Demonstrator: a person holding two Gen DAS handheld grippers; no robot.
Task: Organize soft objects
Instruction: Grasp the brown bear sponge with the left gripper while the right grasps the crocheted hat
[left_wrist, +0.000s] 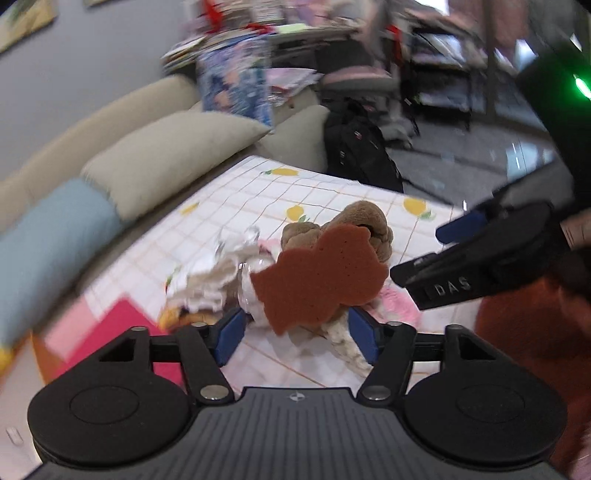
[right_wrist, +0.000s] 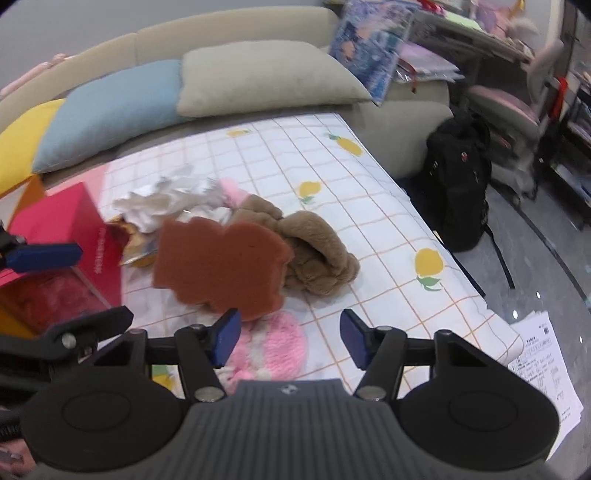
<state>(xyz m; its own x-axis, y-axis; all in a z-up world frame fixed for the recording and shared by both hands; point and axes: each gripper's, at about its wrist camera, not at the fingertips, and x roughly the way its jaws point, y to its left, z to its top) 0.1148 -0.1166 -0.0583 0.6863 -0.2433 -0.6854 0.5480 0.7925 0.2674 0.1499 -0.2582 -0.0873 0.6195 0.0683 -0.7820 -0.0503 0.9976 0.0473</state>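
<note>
So both hand-held grippers are angled down at the same heap of soft stuff on the desk, which has a checked cloth with yellow fruit prints (right_wrist: 369, 206). The left hand-held gripper (left_wrist: 295, 334) has its jaws spread wide with nothing pressed between the blue pads. The rust-brown foam sponge (left_wrist: 321, 278), cut in a lobed cartoon shape, sits just ahead of it and looks tipped up on edge, though whether it's leaning on the heap or loose I can't tell. The right hand-held gripper (right_wrist: 290, 338) is also open, about medium width, holding nothing. That same sponge is just ahead and to its left, with its lower edge near the left pad. Right behind the sponge is a tan plush piece (right_wrist: 314, 247), a pink fluffy thing (right_wrist: 277, 347) lies under the right gripper's fingers, and crumpled white fabric (right_wrist: 166, 206) is further back left. The red box (right_wrist: 62, 236) off to the left stands open, probably the bin for all this. My guess is the jaws are open to set up a grab. Since the sponge is on top, it's likely the first pick.
</note>
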